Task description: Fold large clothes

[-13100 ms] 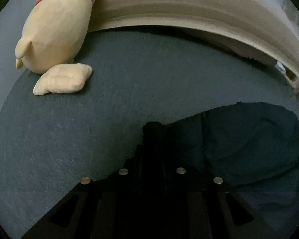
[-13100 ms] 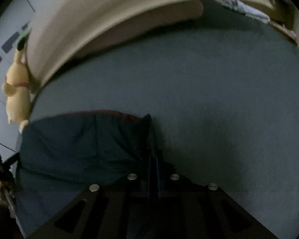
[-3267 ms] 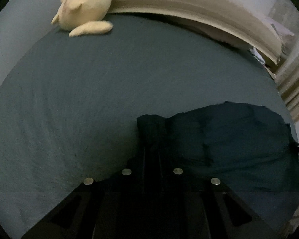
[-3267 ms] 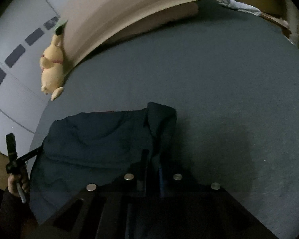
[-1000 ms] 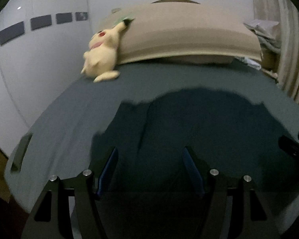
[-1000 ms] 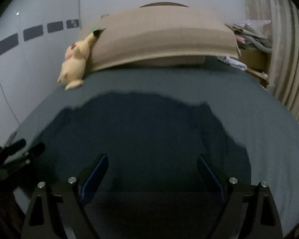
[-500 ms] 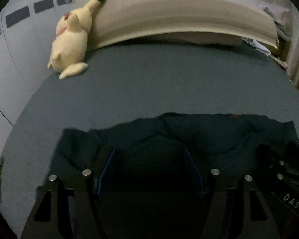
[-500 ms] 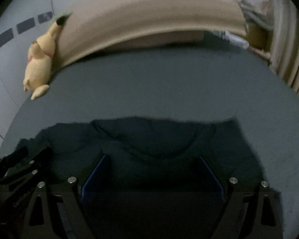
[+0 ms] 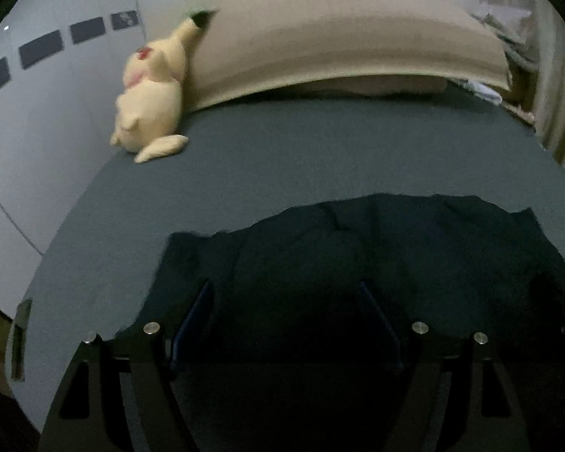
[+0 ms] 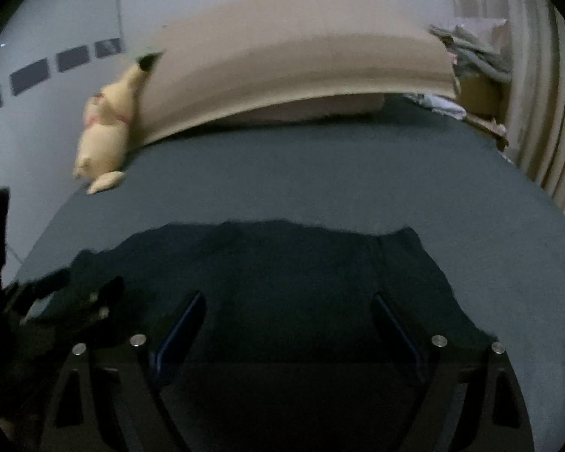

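A dark navy garment (image 9: 358,256) lies spread and rumpled on the grey-blue bed sheet (image 9: 282,158), near the bed's front edge. It also shows in the right wrist view (image 10: 282,271). My left gripper (image 9: 284,293) is open and empty just above the garment's near part. My right gripper (image 10: 286,305) is open and empty over the garment's near middle. The left gripper's body shows dark at the lower left of the right wrist view (image 10: 56,301).
A yellow plush toy (image 9: 150,101) leans on a beige headboard cushion (image 9: 339,45) at the bed's far left. Clutter (image 10: 467,71) and a curtain (image 10: 538,94) stand at the far right. A white wall (image 9: 37,113) runs along the left.
Both grippers let go of the garment and opened; it now lies on the bed. In the last half second both views pulled back and tilted up a little.
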`<act>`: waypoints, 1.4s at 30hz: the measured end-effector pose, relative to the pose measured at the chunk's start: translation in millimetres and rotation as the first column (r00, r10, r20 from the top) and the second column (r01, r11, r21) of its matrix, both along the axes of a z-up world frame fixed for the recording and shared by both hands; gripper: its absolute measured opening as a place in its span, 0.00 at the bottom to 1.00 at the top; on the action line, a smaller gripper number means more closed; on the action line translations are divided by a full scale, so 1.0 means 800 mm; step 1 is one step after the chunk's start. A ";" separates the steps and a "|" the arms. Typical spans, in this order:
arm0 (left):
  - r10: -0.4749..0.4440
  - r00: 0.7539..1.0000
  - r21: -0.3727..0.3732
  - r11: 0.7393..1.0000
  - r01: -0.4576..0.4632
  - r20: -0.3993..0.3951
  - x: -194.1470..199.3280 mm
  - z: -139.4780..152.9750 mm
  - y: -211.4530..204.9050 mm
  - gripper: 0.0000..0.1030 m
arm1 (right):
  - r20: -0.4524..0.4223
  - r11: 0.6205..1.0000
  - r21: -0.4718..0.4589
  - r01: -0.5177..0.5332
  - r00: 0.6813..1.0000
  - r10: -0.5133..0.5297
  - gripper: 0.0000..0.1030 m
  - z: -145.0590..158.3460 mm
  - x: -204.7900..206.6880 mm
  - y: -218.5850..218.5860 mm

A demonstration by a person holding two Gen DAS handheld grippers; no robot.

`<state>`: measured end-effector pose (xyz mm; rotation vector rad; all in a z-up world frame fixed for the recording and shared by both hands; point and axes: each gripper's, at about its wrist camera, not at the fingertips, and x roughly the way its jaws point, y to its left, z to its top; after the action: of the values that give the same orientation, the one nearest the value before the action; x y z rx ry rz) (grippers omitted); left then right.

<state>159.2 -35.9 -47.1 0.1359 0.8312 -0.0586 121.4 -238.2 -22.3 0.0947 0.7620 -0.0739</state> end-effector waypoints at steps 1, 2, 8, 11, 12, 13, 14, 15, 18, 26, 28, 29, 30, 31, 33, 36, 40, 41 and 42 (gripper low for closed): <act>0.000 1.000 -0.015 1.000 0.000 0.004 -0.017 0.002 0.006 0.77 | 0.003 1.000 -0.002 -0.007 1.000 0.007 0.89 0.001 -0.024 0.003; 0.004 1.000 -0.022 1.000 -0.004 0.003 -0.032 0.002 0.010 0.77 | 0.000 1.000 -0.006 -0.012 1.000 0.012 0.89 -0.003 -0.047 0.006; 0.015 1.000 -0.042 0.999 -0.014 0.025 -0.121 -0.007 0.030 0.77 | 0.001 0.999 -0.046 -0.002 1.000 0.002 0.91 -0.037 -0.137 0.019; 0.005 1.000 -0.059 0.998 -0.004 0.017 -0.150 -0.013 0.034 0.77 | -0.020 0.999 -0.039 0.020 1.000 -0.021 0.91 -0.052 -0.158 0.020; 0.008 1.000 -0.056 0.998 -0.007 0.014 -0.155 -0.014 0.035 0.77 | -0.024 0.998 -0.048 0.029 0.999 -0.030 0.91 -0.058 -0.163 0.022; 0.004 1.000 -0.056 0.998 -0.004 0.003 -0.162 -0.020 0.034 0.77 | -0.036 0.998 -0.050 0.041 0.998 -0.043 0.93 -0.066 -0.165 0.019; 0.004 1.000 -0.053 0.999 -0.004 -0.009 -0.166 -0.025 0.033 0.77 | -0.041 0.998 -0.049 0.044 0.998 -0.046 0.93 -0.070 -0.166 0.019; 0.009 1.000 -0.049 0.999 -0.010 -0.018 -0.169 -0.032 0.033 0.77 | -0.044 0.998 -0.050 0.045 0.998 -0.048 0.94 -0.073 -0.165 0.018; 0.011 1.000 -0.052 0.999 -0.012 -0.020 -0.177 -0.047 0.032 0.78 | -0.052 0.997 -0.055 0.058 0.997 -0.060 1.00 -0.081 -0.162 0.015; -0.002 0.998 -0.073 0.997 -0.003 -0.063 -0.175 -0.052 0.037 0.79 | -0.094 0.996 -0.051 0.070 0.993 -0.074 1.00 -0.084 -0.162 0.017; -0.002 0.998 -0.089 0.996 -0.003 -0.061 -0.183 -0.035 0.043 0.79 | -0.081 0.997 -0.026 0.067 0.994 -0.069 1.00 -0.064 -0.176 0.017; -0.005 0.999 -0.091 0.996 0.001 -0.043 -0.190 -0.027 0.042 0.79 | -0.072 0.998 -0.023 0.063 0.995 -0.064 1.00 -0.056 -0.183 0.019; -0.008 1.000 -0.091 0.996 0.007 -0.014 -0.200 -0.015 0.043 0.79 | -0.064 0.998 -0.020 0.058 0.996 -0.059 1.00 -0.044 -0.193 0.021; -0.004 1.000 -0.083 0.997 0.007 0.031 -0.214 0.004 0.044 0.79 | -0.059 0.998 -0.010 0.054 0.997 -0.054 1.00 -0.032 -0.205 0.024; -0.016 0.996 -0.079 0.997 0.022 0.082 -0.237 0.032 0.045 0.83 | -0.054 0.999 0.011 0.047 0.997 -0.047 1.00 -0.016 -0.229 0.031; -0.037 0.991 -0.071 0.996 0.047 0.131 -0.273 0.065 0.050 0.89 | -0.054 0.999 0.017 0.041 0.998 -0.040 1.00 0.000 -0.268 0.039; -0.037 0.989 -0.078 0.996 0.049 0.145 -0.313 0.086 0.059 0.90 | -0.056 0.998 -0.039 0.050 0.997 -0.052 1.00 0.008 -0.316 0.051; -0.030 0.989 -0.085 0.995 0.043 0.145 -0.320 0.087 0.062 0.90 | -0.038 0.998 -0.035 0.057 0.998 -0.059 1.00 0.011 -0.330 0.052; -0.020 0.989 -0.096 0.995 0.034 0.147 -0.328 0.089 0.065 0.90 | -0.028 0.998 -0.031 0.062 0.998 -0.063 1.00 0.012 -0.338 0.053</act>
<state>-103.0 16.2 23.9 0.0577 0.6787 -0.1134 -148.8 -196.1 -12.3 0.0894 0.7870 -0.1465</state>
